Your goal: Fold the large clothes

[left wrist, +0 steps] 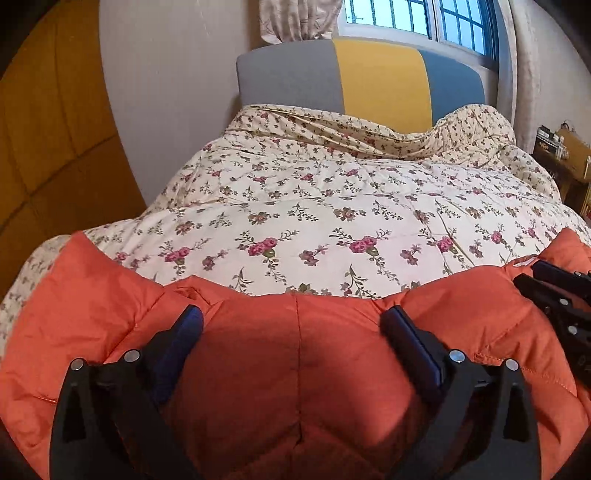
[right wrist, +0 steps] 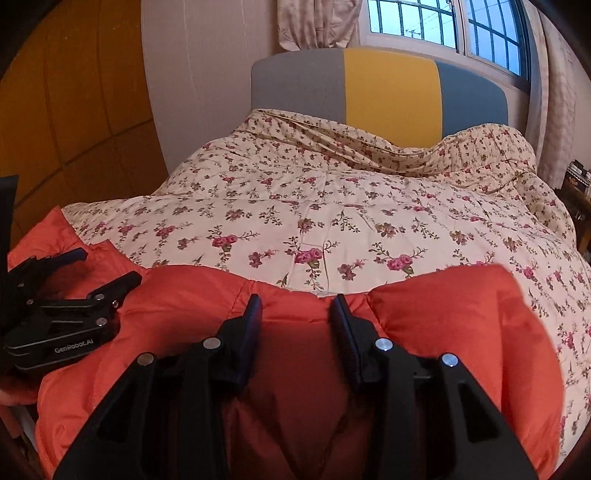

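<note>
An orange quilted jacket (left wrist: 295, 369) lies spread across the near end of a bed, on a cream floral quilt (left wrist: 314, 206) that covers the mattress up to a headboard (left wrist: 369, 77) of grey, yellow and blue panels. At the far left stands a yellow panelled wall surface (left wrist: 48, 140). The left tool (left wrist: 291, 325) hangs over the jacket's left portion with its jaws spread wide; only flat padded fabric lies below the gap, and nothing is gripped. In the right wrist view this left tool (right wrist: 107, 266) appears at the left edge, above the jacket (right wrist: 443, 321). The right tool (right wrist: 295, 306) stands partly open over the jacket's upper edge near the collar region; fabric shows between its jaws, but the pads do not press on it. Behind the headboard, at right, is a barred window (right wrist: 443, 26) with a curtain (right wrist: 317, 22).
</note>
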Tool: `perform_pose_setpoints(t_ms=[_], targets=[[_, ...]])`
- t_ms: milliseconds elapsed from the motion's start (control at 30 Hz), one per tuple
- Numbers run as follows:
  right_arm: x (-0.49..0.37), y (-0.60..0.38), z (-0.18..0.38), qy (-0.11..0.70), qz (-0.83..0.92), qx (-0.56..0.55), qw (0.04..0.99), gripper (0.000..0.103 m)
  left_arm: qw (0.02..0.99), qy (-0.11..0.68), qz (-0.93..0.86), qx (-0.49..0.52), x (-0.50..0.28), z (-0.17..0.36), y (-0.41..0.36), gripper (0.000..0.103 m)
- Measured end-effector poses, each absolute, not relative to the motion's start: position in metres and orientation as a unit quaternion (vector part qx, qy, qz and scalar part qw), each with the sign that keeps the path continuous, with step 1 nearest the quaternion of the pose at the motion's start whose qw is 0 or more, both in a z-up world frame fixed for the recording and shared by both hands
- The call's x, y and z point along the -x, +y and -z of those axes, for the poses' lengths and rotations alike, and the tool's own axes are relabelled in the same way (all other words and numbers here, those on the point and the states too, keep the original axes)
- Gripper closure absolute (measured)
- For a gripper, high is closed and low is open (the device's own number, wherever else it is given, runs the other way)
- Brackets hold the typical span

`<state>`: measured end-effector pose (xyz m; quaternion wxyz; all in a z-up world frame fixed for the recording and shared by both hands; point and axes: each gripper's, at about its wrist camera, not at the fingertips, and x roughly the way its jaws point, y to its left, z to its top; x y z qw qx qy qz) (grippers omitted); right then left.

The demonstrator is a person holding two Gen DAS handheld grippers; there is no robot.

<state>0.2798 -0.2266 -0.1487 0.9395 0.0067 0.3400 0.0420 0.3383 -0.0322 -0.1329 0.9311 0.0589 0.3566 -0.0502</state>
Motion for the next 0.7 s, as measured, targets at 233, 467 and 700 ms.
perform_pose_setpoints(t_ms=[233,467,700], targets=[[-0.286,-0.225,0.159,0.334,-0.031,-0.004,0.942,0.064,0.928,0.365,0.069,-0.029,-0.346,0.142,-0.027,0.005],[-0.285,-0.221,0.163,0.330,-0.022,0.007,0.944,0.064,0.930,0.362,0.062,-0.036,-0.346,0.144,-0.030,0.005],[-0.269,-0.238,0.128,0.326,-0.055,-0.025,0.944,0.048,0.923,0.375,0.068,-0.063,-0.330,0.110,-0.022,0.004]])
